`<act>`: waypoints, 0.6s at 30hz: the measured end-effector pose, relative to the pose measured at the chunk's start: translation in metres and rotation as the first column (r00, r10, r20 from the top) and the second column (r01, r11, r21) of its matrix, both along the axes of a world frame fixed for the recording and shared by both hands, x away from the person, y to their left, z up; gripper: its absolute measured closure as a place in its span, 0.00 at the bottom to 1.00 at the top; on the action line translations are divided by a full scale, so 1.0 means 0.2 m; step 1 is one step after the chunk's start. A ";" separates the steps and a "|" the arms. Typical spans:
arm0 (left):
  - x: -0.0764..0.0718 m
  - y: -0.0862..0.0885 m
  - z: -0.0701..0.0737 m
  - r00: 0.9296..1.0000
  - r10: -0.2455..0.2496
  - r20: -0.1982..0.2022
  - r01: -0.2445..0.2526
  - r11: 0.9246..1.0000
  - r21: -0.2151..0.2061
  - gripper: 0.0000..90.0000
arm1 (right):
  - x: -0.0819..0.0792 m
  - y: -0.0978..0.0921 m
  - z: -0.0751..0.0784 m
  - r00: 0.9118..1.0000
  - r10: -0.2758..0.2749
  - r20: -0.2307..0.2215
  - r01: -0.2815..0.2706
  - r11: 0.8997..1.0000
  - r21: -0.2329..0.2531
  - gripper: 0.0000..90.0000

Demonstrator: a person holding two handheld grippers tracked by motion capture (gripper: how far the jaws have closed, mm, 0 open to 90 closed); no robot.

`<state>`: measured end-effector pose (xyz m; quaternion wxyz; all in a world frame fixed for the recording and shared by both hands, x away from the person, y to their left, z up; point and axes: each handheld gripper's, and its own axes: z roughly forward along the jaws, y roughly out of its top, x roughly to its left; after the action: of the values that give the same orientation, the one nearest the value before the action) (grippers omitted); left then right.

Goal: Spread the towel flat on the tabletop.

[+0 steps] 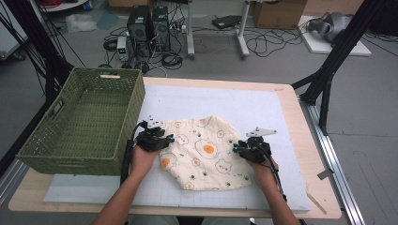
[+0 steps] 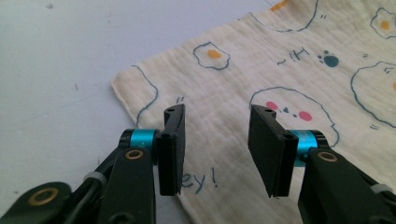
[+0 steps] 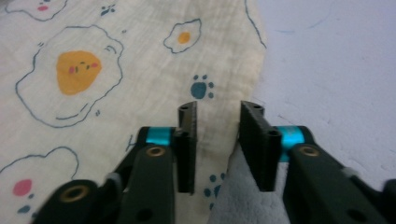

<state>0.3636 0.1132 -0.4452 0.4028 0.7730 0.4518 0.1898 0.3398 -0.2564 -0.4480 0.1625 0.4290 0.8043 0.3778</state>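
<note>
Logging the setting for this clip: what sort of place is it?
Probably a lab or workshop set up for recording: computer towers and loose cables on the floor, black frame struts beside the table, and a cardboard box behind.

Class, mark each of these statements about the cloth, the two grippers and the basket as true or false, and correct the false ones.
1. The cloth lies spread on the white mat. True.
2. The cloth is plain blue. False: it is cream, printed with fried eggs and paw prints.
3. The left gripper has its jaws apart over the cloth's edge. True.
4. The green basket holds the cloth. False: the basket stands to the left of the cloth, with nothing seen inside it.
5. The right gripper is at the cloth's right edge, jaws apart. True.
6. The right gripper is lifting the cloth high off the table. False: the cloth rests flat on the mat.
</note>
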 end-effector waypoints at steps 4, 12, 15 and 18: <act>0.00 -0.01 0.00 1.000 -0.006 0.005 0.006 1.000 -0.008 0.62 | -0.04 0.01 0.02 0.998 0.060 -0.010 -0.060 0.997 -0.041 0.97; -0.01 0.01 0.02 1.000 -0.006 0.014 0.006 1.000 -0.024 0.61 | -0.15 -0.08 0.06 0.998 0.061 -0.014 -0.062 0.995 -0.078 0.97; -0.02 0.01 0.03 1.000 -0.009 0.017 0.010 0.999 -0.031 0.61 | -0.20 -0.12 0.06 0.997 0.064 -0.033 -0.068 0.991 -0.116 0.97; -0.01 0.01 0.02 1.000 -0.008 0.019 0.009 0.999 -0.045 0.59 | -0.28 -0.18 0.07 0.997 0.064 -0.052 -0.070 0.991 -0.116 0.96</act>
<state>0.3606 0.1144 -0.4403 0.4254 0.7637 0.4489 0.1850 0.2837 -0.2918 -0.4349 0.1552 0.4004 0.8428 0.3245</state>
